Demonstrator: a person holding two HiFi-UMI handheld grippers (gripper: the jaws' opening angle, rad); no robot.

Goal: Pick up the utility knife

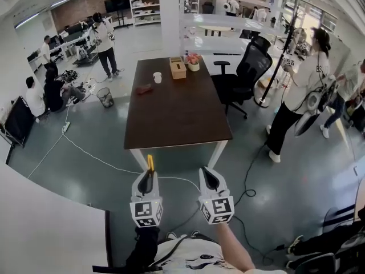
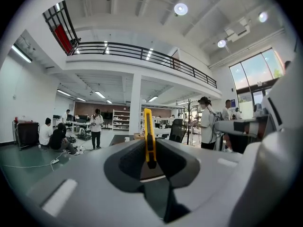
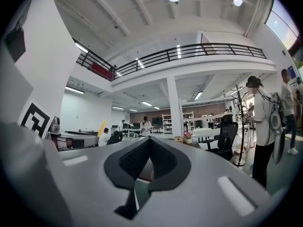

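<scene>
Both tongs point level over the grey floor, short of the table. The left gripper (image 2: 150,156) is clenched on the utility knife (image 2: 149,135), which stands edge-on between its pads and juts out past the tips. The right gripper (image 3: 148,161) is closed tip to tip with nothing in it.

The table (image 1: 171,119) is the biggest thing ahead: a dark brown, matte rectangular top on white legs. Beside it is a black office chair (image 1: 251,67) with a mesh-looking back. On the far end of the top sit a wooden box (image 1: 178,68) and a small white cup (image 1: 157,77). Smallest is the knife itself (a slim, flat yellow plastic body with a dark strip down its middle), held by black ribbed pads set in smooth pale grey shells.

As a judgement, the pick-up looks done, since the knife is clear of any surface. The next move calls for an even squeeze and a level wrist, because so thin and smooth a handle could pivot or slide between the pads.
</scene>
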